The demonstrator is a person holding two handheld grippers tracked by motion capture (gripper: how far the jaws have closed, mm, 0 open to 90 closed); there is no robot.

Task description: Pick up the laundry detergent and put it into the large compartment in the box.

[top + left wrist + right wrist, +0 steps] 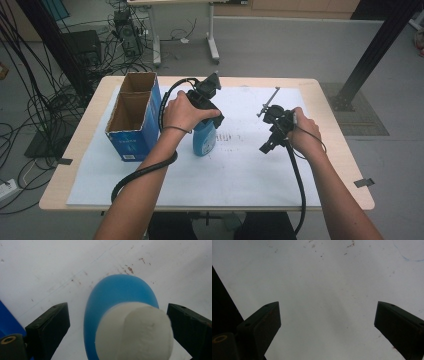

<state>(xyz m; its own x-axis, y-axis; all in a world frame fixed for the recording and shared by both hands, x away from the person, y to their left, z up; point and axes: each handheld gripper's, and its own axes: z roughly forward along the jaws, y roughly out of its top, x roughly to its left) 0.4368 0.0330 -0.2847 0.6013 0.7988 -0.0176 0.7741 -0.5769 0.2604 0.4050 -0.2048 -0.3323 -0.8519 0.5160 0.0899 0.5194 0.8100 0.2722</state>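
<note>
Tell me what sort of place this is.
Probably a lab or workshop set up for recording. Bundles of black cables trail over the grey floor, electronic boxes sit behind the table, and a person works there with handheld grippers near a blue bottle.

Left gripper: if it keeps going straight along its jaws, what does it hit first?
The left gripper would likely meet the white cap of the blue bottle, which sits between its open jaws. Depth to the cap is unclear.
</note>
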